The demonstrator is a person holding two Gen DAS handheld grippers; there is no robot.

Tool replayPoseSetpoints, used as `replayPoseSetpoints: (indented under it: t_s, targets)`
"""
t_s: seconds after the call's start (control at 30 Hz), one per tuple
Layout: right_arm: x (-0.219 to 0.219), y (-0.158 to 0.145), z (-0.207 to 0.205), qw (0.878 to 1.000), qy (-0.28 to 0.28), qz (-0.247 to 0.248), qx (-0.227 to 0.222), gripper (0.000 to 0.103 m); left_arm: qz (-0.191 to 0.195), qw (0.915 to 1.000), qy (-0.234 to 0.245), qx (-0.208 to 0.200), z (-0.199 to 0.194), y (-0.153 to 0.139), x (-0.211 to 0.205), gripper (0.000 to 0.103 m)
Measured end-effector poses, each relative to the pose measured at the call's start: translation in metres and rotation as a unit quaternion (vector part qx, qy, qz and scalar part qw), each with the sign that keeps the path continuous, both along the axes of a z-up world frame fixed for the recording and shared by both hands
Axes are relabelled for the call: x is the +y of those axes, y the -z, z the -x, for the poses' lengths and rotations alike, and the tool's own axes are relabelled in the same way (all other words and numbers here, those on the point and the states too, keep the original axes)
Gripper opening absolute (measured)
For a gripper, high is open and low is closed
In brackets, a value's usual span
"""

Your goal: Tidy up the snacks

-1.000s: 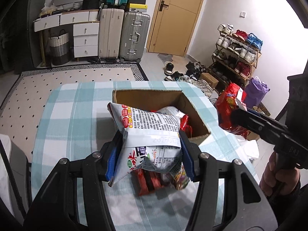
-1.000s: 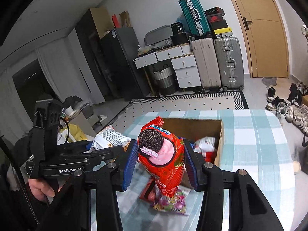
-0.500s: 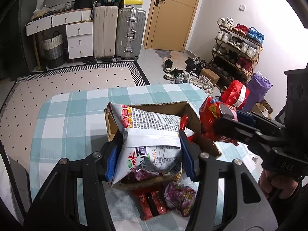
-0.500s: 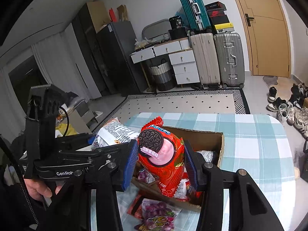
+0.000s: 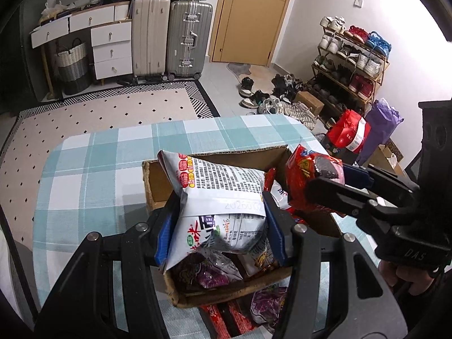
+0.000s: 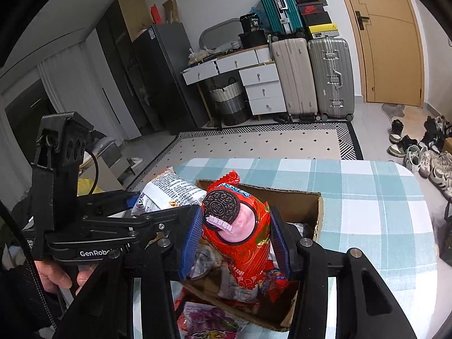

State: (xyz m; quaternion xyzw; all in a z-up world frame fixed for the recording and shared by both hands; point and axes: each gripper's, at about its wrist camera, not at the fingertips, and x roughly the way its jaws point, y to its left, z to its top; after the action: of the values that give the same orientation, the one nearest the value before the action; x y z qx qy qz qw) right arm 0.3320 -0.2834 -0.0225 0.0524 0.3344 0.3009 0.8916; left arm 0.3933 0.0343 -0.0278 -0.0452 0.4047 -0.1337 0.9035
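- Left gripper (image 5: 219, 226) pinches a white snack bag (image 5: 220, 197) above the cardboard box (image 5: 226, 293)
- Right gripper (image 6: 236, 237) clamps a red Oreo packet (image 6: 240, 234) over the same box on the checked tablecloth (image 6: 367, 197)

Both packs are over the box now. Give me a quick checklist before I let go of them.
1. Left gripper clamped on the white bag: ok.
2. Right gripper clamped on the Oreo pack: ok.
3. Both packs above the open box: ok.
4. Free space inside: not ok on the near side, snacks are piled there; the far corner looks bare.
5. Grippers clear of each other: ok, but close.
6. Loose purple packet on the table outside the box: not ok.
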Motion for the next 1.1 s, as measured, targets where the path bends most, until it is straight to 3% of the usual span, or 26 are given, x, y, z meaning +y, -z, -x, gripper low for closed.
replayPoseSetpoints:
  t_s: [0.1, 0.17, 0.2, 0.23, 0.53, 1.1]
  targets:
    - [0.001, 0.009, -0.007, 1.0, 0.001, 0.01, -0.001, 0.049, -0.009, 0.9999, 0.007, 0.011, -0.009, 0.008, -0.005, 0.056]
    - [0.0, 0.013, -0.01, 1.0, 0.012, 0.021, -0.002, 0.065, -0.024, 0.9997, -0.005, 0.003, -0.013, 0.009, -0.005, 0.07]
    - [-0.001, 0.015, -0.011, 0.999, 0.019, 0.025, -0.005, 0.084, -0.026, 0.9996, -0.009, 0.0, -0.014, 0.008, -0.005, 0.079]
    - [-0.003, 0.016, -0.01, 0.999, 0.023, 0.027, -0.013, 0.09, -0.02, 0.9997, -0.009, -0.005, -0.013, 0.006, -0.003, 0.08]
    - [-0.014, 0.008, 0.006, 0.998, 0.028, 0.028, -0.042, 0.09, -0.018, 0.9995, -0.025, -0.01, 0.002, -0.004, 0.009, 0.08]
    - [-0.029, -0.026, 0.077, 0.997, 0.037, -0.007, -0.066, 0.097, -0.028, 0.997, -0.067, -0.026, 0.087, -0.023, 0.02, 0.083]
